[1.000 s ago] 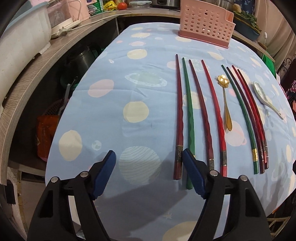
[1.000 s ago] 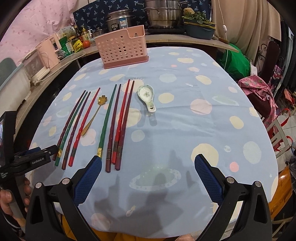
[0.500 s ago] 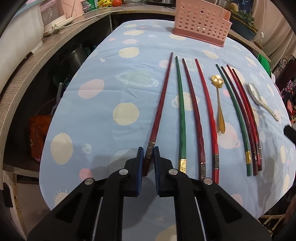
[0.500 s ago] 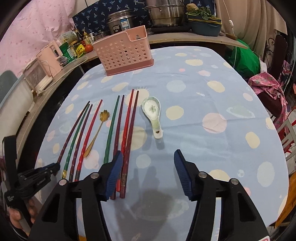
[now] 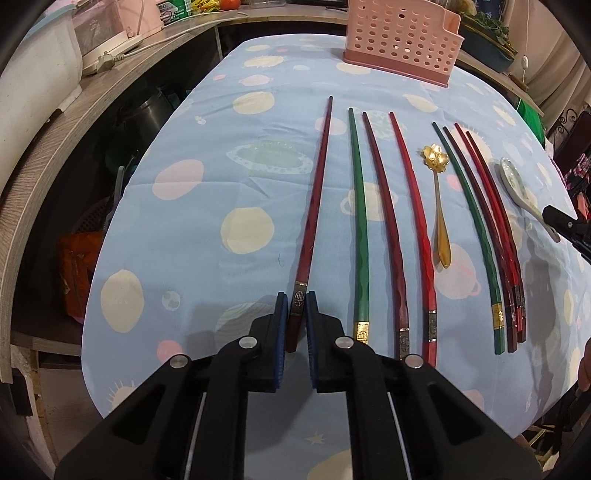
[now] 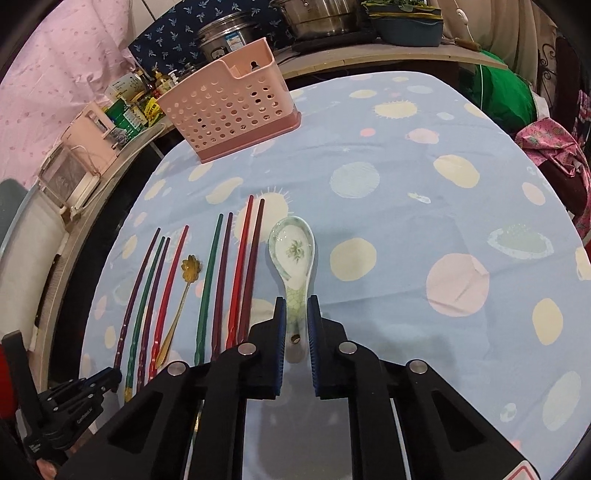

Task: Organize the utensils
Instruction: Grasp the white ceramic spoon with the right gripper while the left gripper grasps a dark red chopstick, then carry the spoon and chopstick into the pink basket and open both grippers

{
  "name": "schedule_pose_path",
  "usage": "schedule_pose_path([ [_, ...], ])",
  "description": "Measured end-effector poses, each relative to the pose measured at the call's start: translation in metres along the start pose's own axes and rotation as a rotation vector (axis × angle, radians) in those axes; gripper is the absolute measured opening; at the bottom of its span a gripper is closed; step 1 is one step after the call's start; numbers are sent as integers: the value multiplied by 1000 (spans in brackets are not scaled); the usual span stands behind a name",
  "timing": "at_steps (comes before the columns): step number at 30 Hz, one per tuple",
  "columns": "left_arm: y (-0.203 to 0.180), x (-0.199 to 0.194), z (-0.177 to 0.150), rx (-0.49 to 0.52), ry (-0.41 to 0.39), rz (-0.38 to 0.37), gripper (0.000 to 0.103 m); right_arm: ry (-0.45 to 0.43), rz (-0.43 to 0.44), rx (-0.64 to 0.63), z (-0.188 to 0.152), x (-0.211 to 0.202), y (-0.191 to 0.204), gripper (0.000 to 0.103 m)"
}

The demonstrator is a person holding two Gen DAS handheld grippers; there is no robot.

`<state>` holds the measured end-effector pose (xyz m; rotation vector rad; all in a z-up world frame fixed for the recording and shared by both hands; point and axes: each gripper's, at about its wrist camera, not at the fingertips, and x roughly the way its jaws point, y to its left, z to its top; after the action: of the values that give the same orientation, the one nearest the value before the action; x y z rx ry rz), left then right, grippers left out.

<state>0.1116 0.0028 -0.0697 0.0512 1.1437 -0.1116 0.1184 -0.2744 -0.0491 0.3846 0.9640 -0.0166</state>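
Note:
My left gripper (image 5: 296,304) is shut on the thick end of a dark red chopstick (image 5: 314,206), the leftmost of the row, whose tip points toward the pink perforated utensil basket (image 5: 400,40). Several more red and green chopsticks (image 5: 360,221) and a gold flower-headed spoon (image 5: 437,199) lie to its right. My right gripper (image 6: 295,314) is shut on the handle of a white ceramic spoon (image 6: 293,254) with a green pattern. The spoon lies on the cloth right of the chopsticks (image 6: 236,273). The basket (image 6: 229,107) stands at the far end.
The table carries a blue spotted cloth (image 6: 424,221). A wooden counter (image 5: 48,136) with appliances curves along the left. Pots (image 6: 317,14) stand behind the basket. The table's left edge drops to a dark gap (image 5: 122,122).
My right gripper moved forward and closed on the ceramic spoon's handle. My left gripper stays shut on the dark red chopstick, which has shifted slightly away from the other chopsticks.

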Motion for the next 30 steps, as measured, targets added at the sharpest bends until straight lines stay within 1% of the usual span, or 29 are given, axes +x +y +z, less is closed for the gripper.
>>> schedule_pose_path([
  [8,0,1,1,8,2,3,10,41,6,13,-10,17,-4,10],
  [16,-1,0,0,8,-7,5,10,-7,-56,-74,-23,14,9,10],
  [19,0,0,1,-1,-3,-9,9,-1,-50,-81,-23,10,10,8],
  [21,2,-4,2,-13,-5,-20,8,-16,-57,-85,-21,2,12,7],
  [26,7,-31,12,-27,-74,-26,7,-75,-63,-79,-9,-28,16,7],
  [30,12,-56,28,-55,-141,-51,7,-131,-56,-77,5,-52,18,7],
])
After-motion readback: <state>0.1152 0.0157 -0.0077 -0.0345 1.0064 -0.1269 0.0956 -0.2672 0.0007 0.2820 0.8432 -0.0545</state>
